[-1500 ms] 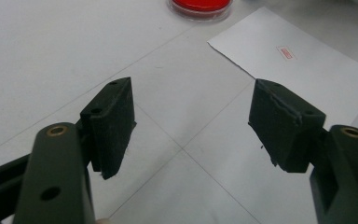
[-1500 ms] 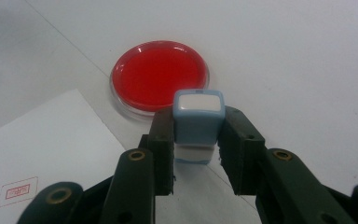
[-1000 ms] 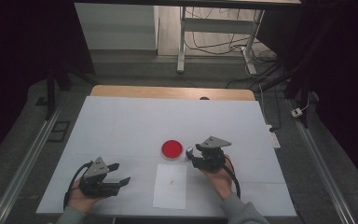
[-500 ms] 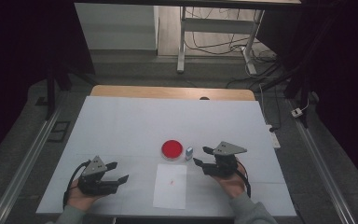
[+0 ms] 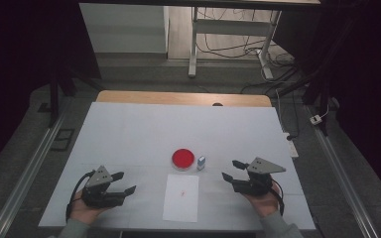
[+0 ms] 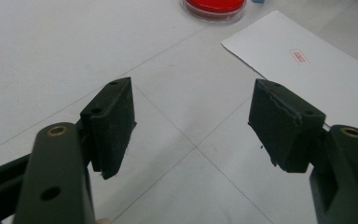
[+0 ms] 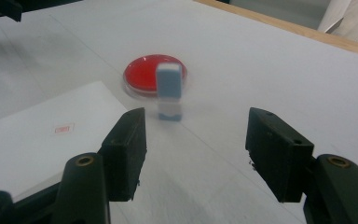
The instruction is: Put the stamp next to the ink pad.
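Note:
A red round dish [image 5: 182, 158] sits near the middle of the white table [image 5: 129, 129]. Just right of it a small blue-capped block [image 5: 201, 161] stands upright and alone. A white paper sheet [image 5: 181, 197] with a tiny red mark lies in front of them. My right gripper [image 5: 230, 169] hovers to the right of the block. Its jaws have just been opening and now stand open and empty, aimed at the block [image 7: 169, 91] and dish [image 7: 144, 72]. My left gripper [image 5: 125, 181] rests open at the front left, with bare table between its jaws, the sheet [image 6: 307, 70] ahead.
The table's wooden far edge [image 5: 178, 98] runs along the back. Beyond it are a metal stand [image 5: 193, 44] and cables on the floor. Rails flank the table on both sides. Wide bare tabletop lies behind the dish.
My right gripper opened, left the small block standing beside the dish, and drew back to the right. The left gripper stayed put.

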A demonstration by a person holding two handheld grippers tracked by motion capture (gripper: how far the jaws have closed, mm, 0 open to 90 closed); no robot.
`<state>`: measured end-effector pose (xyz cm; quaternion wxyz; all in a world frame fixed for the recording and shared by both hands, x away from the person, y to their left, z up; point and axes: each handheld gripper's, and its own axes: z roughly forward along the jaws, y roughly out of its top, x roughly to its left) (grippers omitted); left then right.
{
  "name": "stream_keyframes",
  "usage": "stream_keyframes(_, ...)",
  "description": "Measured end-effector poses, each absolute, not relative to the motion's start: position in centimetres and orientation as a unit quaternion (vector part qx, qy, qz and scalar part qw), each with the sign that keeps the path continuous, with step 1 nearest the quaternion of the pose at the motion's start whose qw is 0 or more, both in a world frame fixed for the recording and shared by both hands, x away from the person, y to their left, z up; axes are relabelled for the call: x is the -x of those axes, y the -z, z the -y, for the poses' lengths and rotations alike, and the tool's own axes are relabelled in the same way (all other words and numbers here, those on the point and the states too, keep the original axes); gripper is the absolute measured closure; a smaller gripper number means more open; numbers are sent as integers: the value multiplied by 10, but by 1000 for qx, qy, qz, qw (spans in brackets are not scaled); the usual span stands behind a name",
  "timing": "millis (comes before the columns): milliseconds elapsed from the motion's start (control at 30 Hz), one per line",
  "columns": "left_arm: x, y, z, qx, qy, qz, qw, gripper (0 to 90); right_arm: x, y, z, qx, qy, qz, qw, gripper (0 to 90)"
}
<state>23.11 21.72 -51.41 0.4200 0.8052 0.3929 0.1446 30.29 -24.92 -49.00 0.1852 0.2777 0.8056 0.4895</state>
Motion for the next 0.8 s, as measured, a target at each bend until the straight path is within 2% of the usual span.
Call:
stream_keyframes(433,-231,513,-219,-801,-144,-396,425,314,-285,499,293,-285,-471,-809,205,378)
stream_keyframes(800,-231,513,-217,-803,-146,-394,423,314,-287,504,298,-287,-467,-812,199,381)
